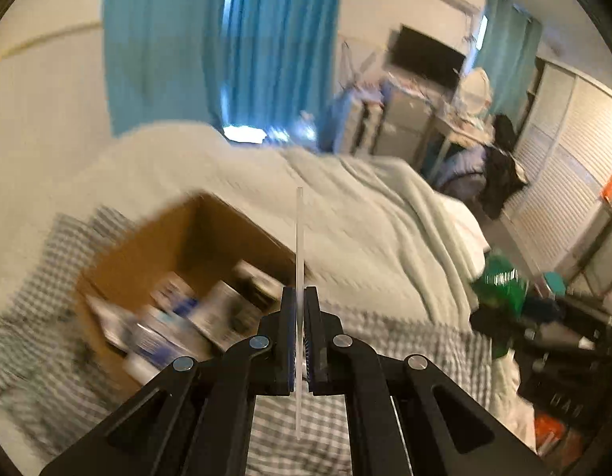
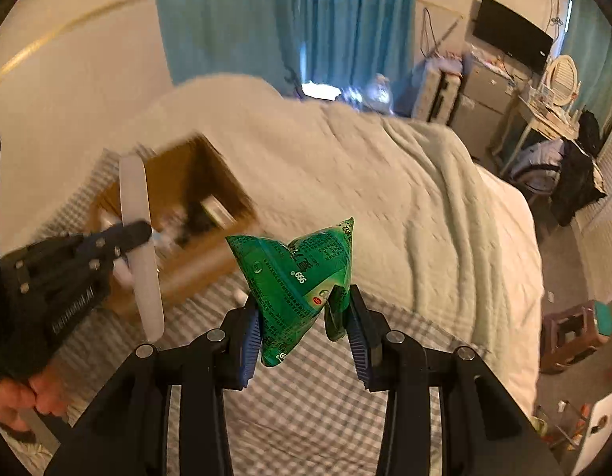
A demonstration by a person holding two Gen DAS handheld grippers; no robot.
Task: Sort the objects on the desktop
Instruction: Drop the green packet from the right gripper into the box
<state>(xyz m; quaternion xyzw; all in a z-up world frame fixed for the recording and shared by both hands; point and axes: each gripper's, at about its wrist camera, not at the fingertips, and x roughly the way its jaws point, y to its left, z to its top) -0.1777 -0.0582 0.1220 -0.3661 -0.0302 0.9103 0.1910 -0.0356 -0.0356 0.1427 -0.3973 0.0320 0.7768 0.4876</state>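
Note:
My left gripper [image 1: 300,297] is shut on a thin clear plastic ruler [image 1: 299,238], held edge-on and upright above the bed. It also shows in the right wrist view [image 2: 141,234] as a white flat strip [image 2: 137,206]. My right gripper [image 2: 304,305] is shut on a crumpled green packet [image 2: 294,277] with printed text. An open cardboard box [image 1: 147,250] holding several small cartons and packets sits on the checked sheet, ahead and left of both grippers; it also shows in the right wrist view [image 2: 175,174].
A grey checked sheet [image 1: 306,416] covers the bed, with a pale quilt [image 1: 365,218] behind. Blue curtains [image 1: 226,39], a television [image 1: 425,55], a dressing table and wardrobe stand at the far right. A small stool [image 2: 571,329] stands on the floor.

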